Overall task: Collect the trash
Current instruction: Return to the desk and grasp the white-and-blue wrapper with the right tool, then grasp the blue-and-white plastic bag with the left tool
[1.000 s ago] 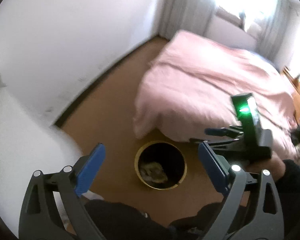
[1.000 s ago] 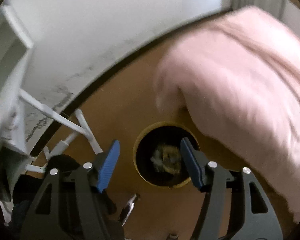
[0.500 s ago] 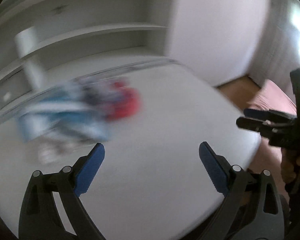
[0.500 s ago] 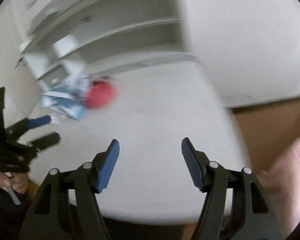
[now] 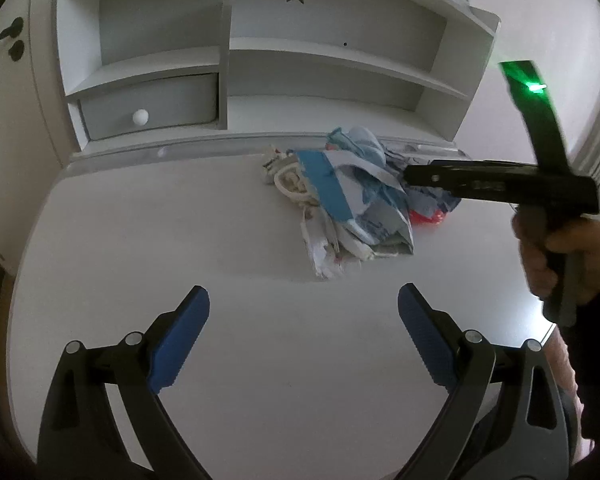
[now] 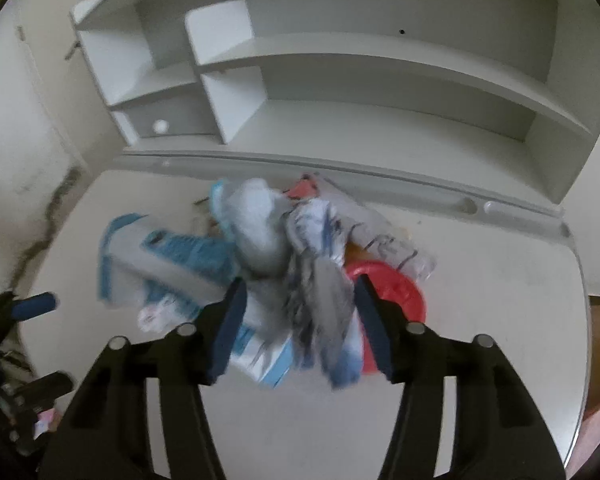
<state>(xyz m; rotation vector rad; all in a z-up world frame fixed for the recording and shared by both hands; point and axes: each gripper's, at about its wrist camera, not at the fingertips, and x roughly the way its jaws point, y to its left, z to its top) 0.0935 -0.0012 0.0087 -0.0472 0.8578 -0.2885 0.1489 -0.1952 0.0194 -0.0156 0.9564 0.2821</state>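
A pile of crumpled wrappers and bags [image 5: 352, 204], blue, white and grey with a red piece [image 5: 432, 216], lies on the white desk [image 5: 180, 240] near the shelf unit. My left gripper [image 5: 303, 328] is open and empty, above the bare desk in front of the pile. My right gripper [image 6: 300, 312] is open, its jaws standing either side of a grey-white crumpled wrapper [image 6: 320, 280] in the pile, with the red piece [image 6: 396, 288] beside its right finger. The right gripper's body [image 5: 500, 186] reaches over the pile in the left wrist view.
A white shelf unit [image 5: 320, 60] with a small drawer [image 5: 148, 106] stands along the back of the desk. The desk's rounded edge [image 6: 584, 320] drops to brown floor at the right. A white wall with dark stains [image 6: 40, 220] lies at the left.
Both grippers have swung from the waste bin on the floor by the bed up to the desk. The right gripper has moved in over the pile of trash.
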